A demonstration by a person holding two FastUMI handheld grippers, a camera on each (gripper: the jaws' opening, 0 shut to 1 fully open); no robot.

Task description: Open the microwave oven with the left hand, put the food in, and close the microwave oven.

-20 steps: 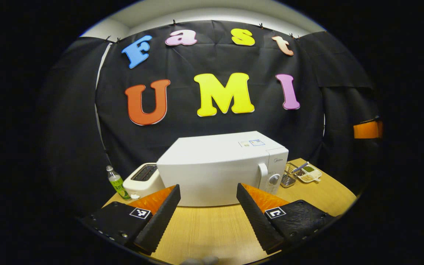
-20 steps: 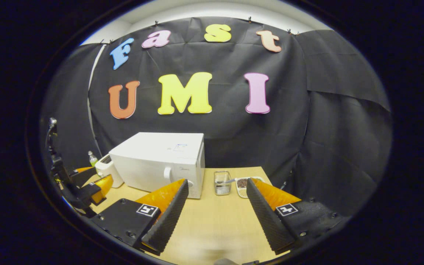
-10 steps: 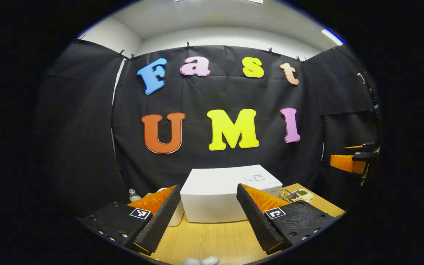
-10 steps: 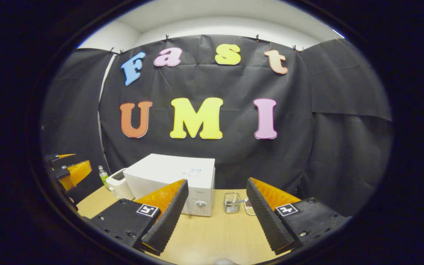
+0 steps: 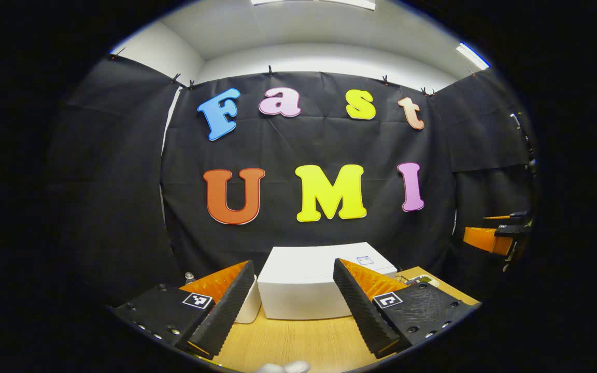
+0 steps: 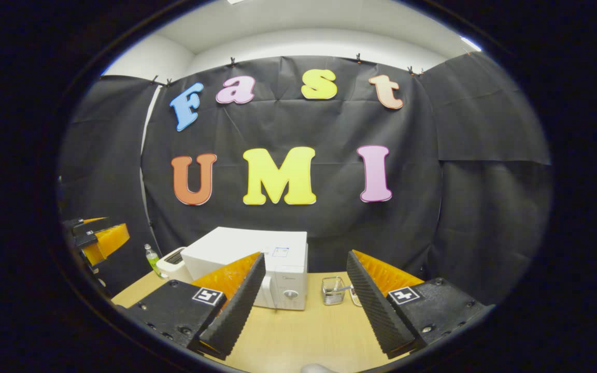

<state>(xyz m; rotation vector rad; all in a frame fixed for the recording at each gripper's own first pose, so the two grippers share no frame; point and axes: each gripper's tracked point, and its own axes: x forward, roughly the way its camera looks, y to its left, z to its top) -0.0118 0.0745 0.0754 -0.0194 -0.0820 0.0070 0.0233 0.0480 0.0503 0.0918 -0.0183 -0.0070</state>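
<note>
Left gripper (image 5: 293,305): 2 black wedge fingers w/ bumpy ridged inner pads, orange sides, small screws, and a little black & white square tag on each flat black base. Right gripper (image 6: 303,311) looks the same: black ridged fingers (image 6: 233,311), orange backs, screws, 1 square tag per side.

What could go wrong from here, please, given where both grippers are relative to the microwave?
The left gripper is open, well back from the closed microwave, so it could miss the door. The toaster and bottle beside it could be bumped. The wire basket sits near its control side and could be knocked.
</note>
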